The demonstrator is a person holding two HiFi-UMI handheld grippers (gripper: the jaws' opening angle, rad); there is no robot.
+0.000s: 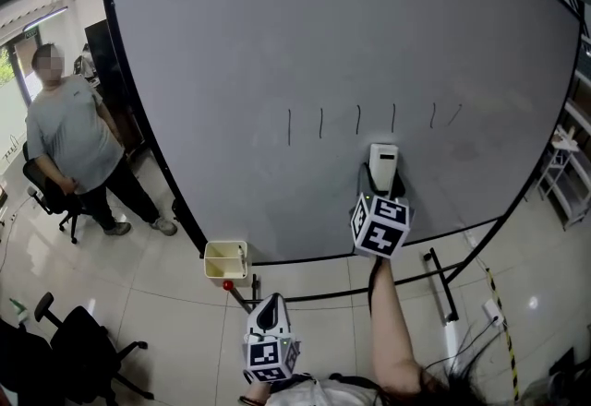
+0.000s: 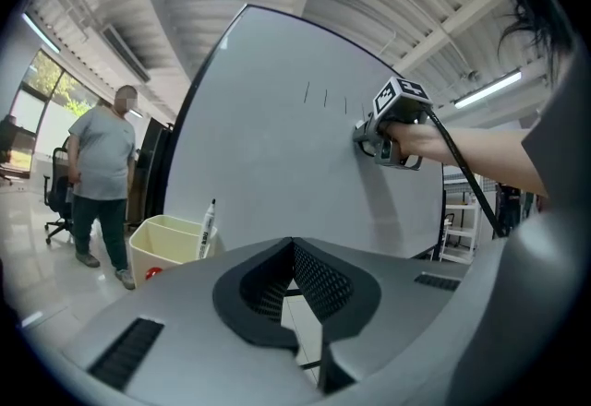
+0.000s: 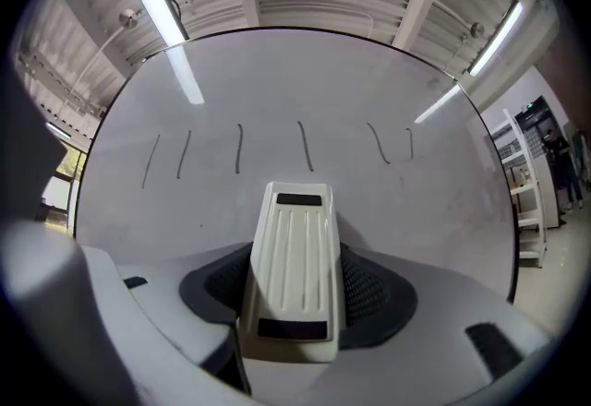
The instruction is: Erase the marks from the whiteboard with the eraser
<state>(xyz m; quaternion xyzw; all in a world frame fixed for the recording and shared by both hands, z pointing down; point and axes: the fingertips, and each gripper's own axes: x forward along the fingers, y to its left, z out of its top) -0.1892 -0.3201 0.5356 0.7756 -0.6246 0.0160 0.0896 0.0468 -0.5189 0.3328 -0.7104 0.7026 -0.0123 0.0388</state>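
A large whiteboard (image 1: pixel 277 44) bears a row of short dark vertical marks (image 1: pixel 320 123), with a fainter stroke at its right end. My right gripper (image 1: pixel 382 177) is shut on a cream ribbed eraser (image 1: pixel 383 158), which is pressed to the board just below the marks. In the right gripper view the eraser (image 3: pixel 294 266) lies lengthwise between the jaws of that gripper (image 3: pixel 295 293), and the marks (image 3: pixel 239 148) stand above it. My left gripper (image 1: pixel 268 312) hangs low, off the board, near the person's body. Its jaws (image 2: pixel 292 252) are shut with nothing between them.
A cream bin (image 1: pixel 226 259) at the board's lower edge holds a marker (image 2: pixel 208 215). A person (image 1: pixel 69 141) stands left of the board. Office chairs (image 1: pixel 78 340) are at the lower left, the board's stand (image 1: pixel 439 280) and a rack (image 1: pixel 563 164) at right.
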